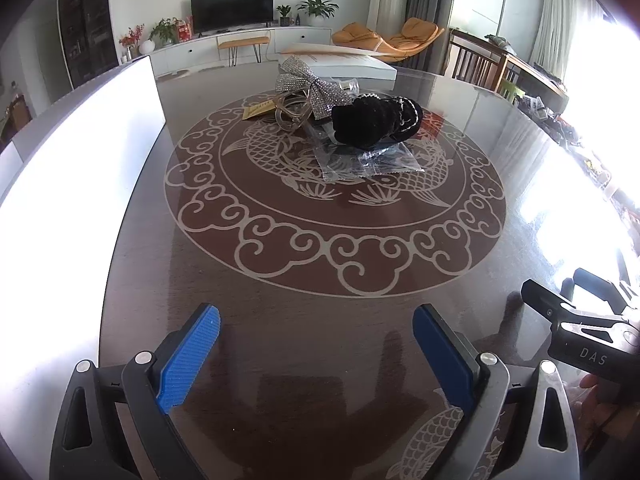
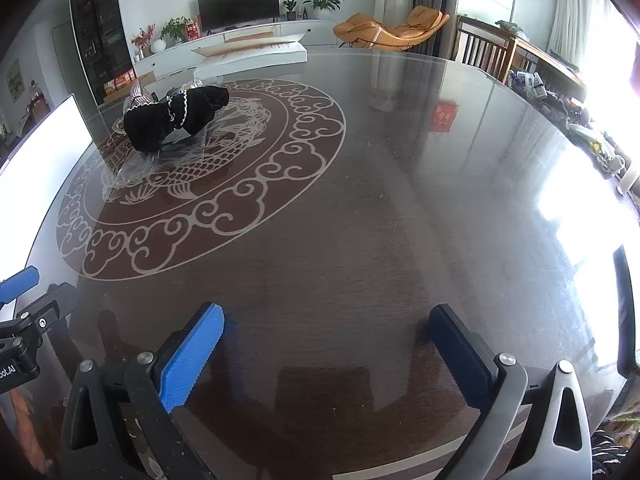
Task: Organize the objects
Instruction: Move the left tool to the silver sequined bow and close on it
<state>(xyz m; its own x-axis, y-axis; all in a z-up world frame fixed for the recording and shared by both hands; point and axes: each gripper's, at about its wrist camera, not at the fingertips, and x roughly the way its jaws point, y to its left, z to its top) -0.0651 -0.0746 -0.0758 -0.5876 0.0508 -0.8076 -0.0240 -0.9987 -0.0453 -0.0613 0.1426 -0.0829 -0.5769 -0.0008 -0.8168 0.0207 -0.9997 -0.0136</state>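
Note:
A small pile of hair accessories lies at the middle of the round glass-topped table (image 1: 320,320): a black fuzzy scrunchie (image 1: 376,120), a rhinestone bow (image 1: 316,88), a clear hair claw (image 1: 292,114), a yellow card (image 1: 260,110) and clear plastic bags (image 1: 360,160). My left gripper (image 1: 316,340) hovers open over bare table, well short of the pile, nothing between its blue pads. In the right wrist view the scrunchie (image 2: 172,120) lies far to the upper left. My right gripper (image 2: 326,342) is open wide and empty above the dark wood.
A white box (image 1: 340,66) stands behind the pile at the far side. A bright white panel (image 1: 80,140) runs along the table's left edge. The right gripper's body (image 1: 580,324) shows at the right of the left wrist view. Chairs and a cluttered sideboard stand beyond the right rim.

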